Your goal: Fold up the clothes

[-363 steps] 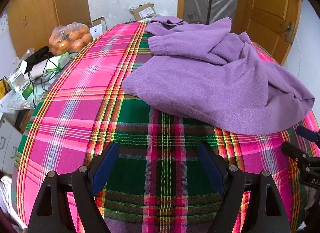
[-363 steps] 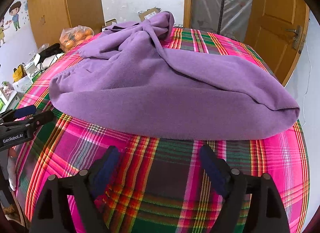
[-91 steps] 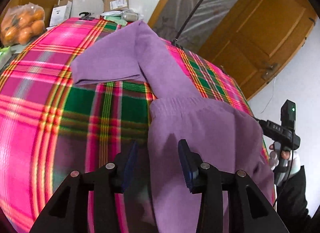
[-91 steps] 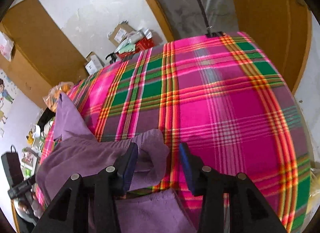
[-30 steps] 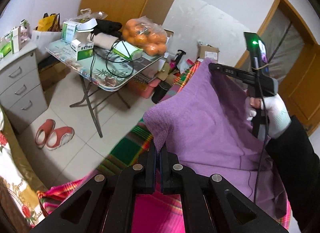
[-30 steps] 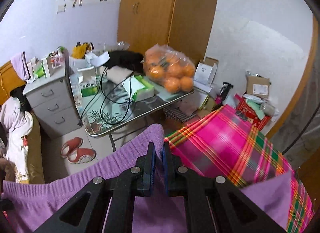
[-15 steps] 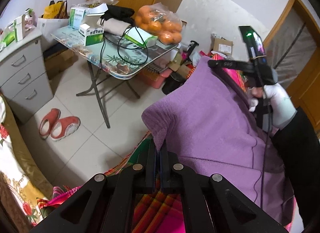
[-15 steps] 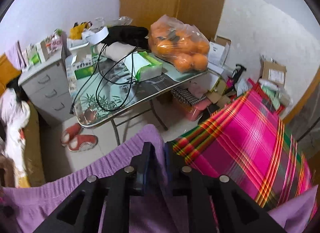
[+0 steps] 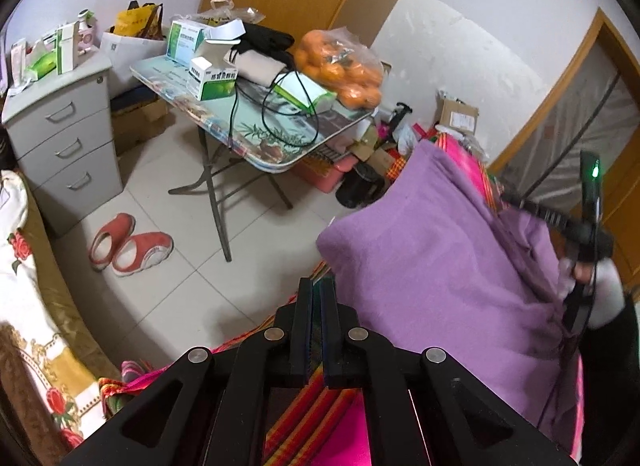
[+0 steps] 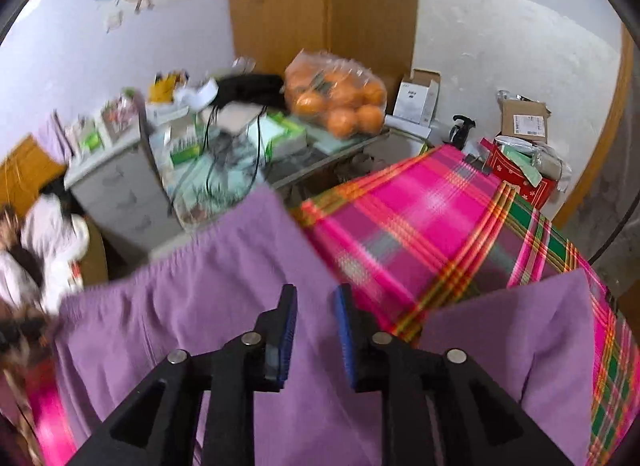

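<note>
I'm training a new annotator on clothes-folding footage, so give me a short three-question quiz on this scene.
1. Multiple choice: what fills the clear bag on the folding table? A) onions B) oranges C) socks
2. True or false: the purple sweater rests on a pink plaid cloth.
3. Short answer: what footwear lies on the floor near the folding table, and what colour is it?

Key: 1 B. 2 True. 3 A pair of slippers, red.
</note>
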